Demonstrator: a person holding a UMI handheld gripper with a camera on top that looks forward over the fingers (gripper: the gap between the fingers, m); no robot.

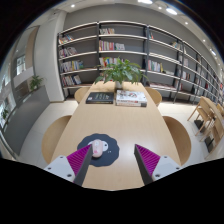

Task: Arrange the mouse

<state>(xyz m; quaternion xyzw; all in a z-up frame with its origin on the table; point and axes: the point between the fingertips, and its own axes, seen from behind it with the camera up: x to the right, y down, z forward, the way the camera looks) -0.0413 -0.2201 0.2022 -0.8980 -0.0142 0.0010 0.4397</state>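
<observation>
One mouse [98, 148] on one round mouse pad [100, 153], at 11 o'clock just ahead of gripper [113, 164]; fingers wide apart, empty. Two book stacks [117, 97] at 12 o'clock.

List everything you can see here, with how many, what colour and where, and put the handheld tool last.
Mouse: one, white, on the mouse pad, just ahead of the left finger.
Mouse pad: one, dark, round, near table edge.
Table: one, light wood.
Books: two stacks, far end of table.
Plant: one, green, beyond the books.
Chairs: several, light wood, around the table.
Bookshelves: along the back wall.
Tool: one, pink pads, open, holding nothing.
</observation>
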